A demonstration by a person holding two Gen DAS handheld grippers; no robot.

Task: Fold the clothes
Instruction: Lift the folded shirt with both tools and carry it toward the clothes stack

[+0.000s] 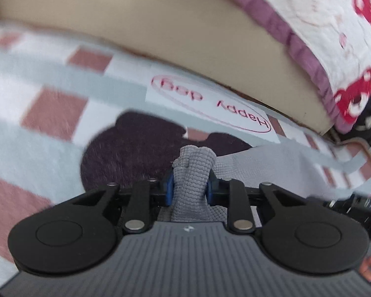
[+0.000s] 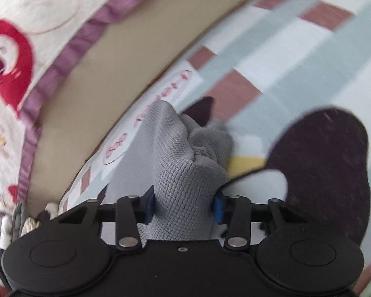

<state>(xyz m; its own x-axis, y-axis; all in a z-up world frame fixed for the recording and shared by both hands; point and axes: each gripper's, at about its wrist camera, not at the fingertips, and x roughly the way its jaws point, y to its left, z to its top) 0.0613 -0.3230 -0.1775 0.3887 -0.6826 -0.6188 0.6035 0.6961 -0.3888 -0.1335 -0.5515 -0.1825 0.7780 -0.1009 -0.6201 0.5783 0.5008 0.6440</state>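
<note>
Both grippers pinch bunched corners of a grey waffle-knit cloth [image 1: 190,173]: the left gripper [image 1: 189,189] and the right gripper [image 2: 184,206], likely to lift an edge for folding. Beyond lies a checked pink-and-grey blanket [image 1: 49,104].

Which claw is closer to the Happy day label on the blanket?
Hard to say. The left claw sits just below the Happy day label; the right claw sits beside it, both clamping grey cloth.

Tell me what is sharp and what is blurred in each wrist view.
Left wrist: the tongs and the pinched grey knit cloth are sharp; the checked blanket smears. Right wrist: the tongs and cloth are crisp; the bear-print quilt blurs, edges bowed.
</note>
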